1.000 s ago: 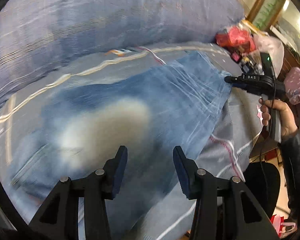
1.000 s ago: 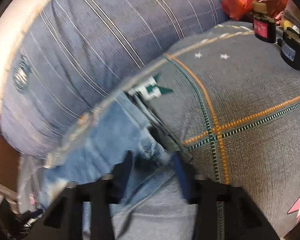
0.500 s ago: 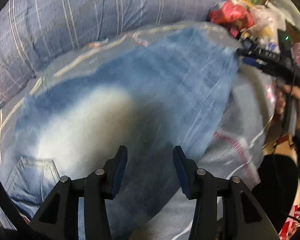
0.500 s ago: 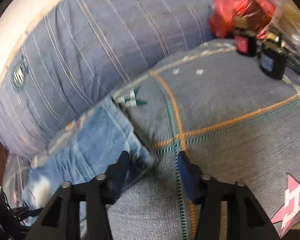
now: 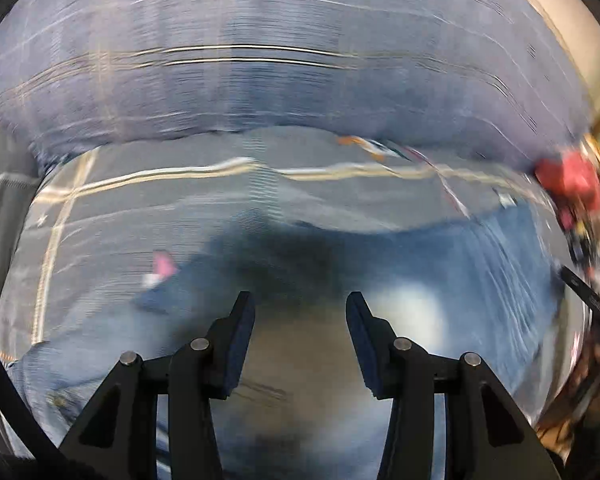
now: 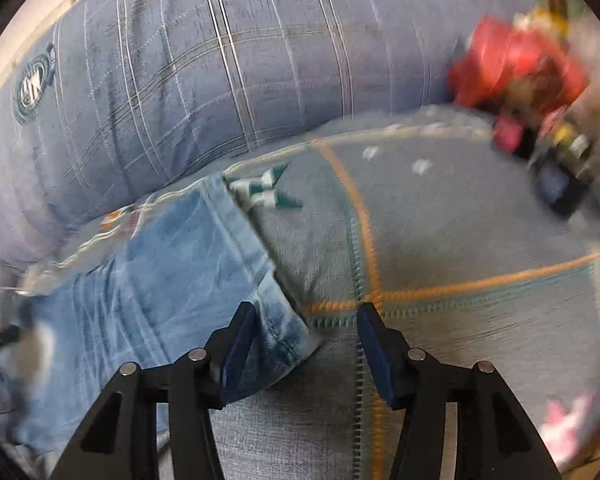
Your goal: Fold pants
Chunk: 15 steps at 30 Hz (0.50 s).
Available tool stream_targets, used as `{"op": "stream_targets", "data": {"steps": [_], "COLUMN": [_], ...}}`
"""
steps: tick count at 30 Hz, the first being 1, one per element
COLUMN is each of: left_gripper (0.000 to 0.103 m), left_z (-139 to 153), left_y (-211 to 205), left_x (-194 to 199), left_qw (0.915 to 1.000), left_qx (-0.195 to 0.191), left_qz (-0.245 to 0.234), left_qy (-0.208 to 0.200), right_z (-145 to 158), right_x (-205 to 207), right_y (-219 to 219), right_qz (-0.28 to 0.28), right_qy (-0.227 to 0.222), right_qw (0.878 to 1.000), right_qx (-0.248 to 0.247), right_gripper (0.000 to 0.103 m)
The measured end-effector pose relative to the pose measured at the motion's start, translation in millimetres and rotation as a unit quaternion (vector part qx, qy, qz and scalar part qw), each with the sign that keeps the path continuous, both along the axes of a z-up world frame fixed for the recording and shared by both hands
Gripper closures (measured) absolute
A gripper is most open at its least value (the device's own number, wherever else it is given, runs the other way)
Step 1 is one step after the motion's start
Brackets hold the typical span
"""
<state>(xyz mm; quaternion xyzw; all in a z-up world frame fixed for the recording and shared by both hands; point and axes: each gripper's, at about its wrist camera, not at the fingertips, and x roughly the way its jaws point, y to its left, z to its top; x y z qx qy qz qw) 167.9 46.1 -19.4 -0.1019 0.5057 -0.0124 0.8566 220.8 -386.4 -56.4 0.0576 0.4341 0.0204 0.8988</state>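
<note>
- Faded blue denim pants lie flat on the grey checked bedsheet, hem corner near its orange stripe crossing.
- Right gripper: jaws just opened, hem corner between, unpressed.
- Left gripper: parted, empty, above the pants.
- Round emblem on blue plaid pillow: lettering unreadable.

The right hand-held gripper fills the bottom centre, jaws parted after just opening. A hem corner of the jeans lies between them, unpinched. The jeans run lower left across the grey bed; a striped pillow spans the top.
</note>
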Motion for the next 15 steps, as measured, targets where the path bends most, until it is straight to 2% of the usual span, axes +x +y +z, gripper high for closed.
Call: {"op": "stream_targets", "data": {"steps": [3,6,9,11,12,13,15], "left_gripper": [0.055,0.055,0.055,0.056,0.058,0.058,0.059], "left_z": [-11.6,-20.6,-33.1,-35.7,-35.8,-35.9,-35.4], "left_y": [8.6,4.2,8.0,10.6,9.2,7.8,7.2], "left_x": [9.2,13.8,24.0,28.4,29.7,30.3,30.7], "left_qw": [0.9998,0.9997,0.9993,0.9993,0.9992,0.9991,0.9991], "left_qx": [-0.009,0.005,-0.003,-0.005,0.005,0.01,0.01], "left_qz": [0.003,-0.006,0.009,0.006,0.0,-0.004,-0.006], "left_qy": [0.018,0.021,0.036,0.037,0.039,0.04,0.041], "right_z": [26.0,29.4,7.4,-18.2,-23.8,-22.2,-19.1], "right_x": [-0.5,17.2,40.1,58.3,59.6,58.7,59.4], "right_y": [28.8,57.0,66.4,64.3,58.5,54.7,44.5], "right_qz": [0.034,0.072,0.099,0.085,0.083,0.086,0.076], "right_qy": [-0.039,-0.035,-0.007,0.032,0.025,0.009,0.023], "right_qw": [0.999,0.997,0.994,0.995,0.995,0.995,0.994], "right_qx": [-0.006,0.006,0.046,0.039,0.04,0.042,0.073], "right_gripper": [0.046,0.046,0.046,0.05,0.057,0.058,0.058]}}
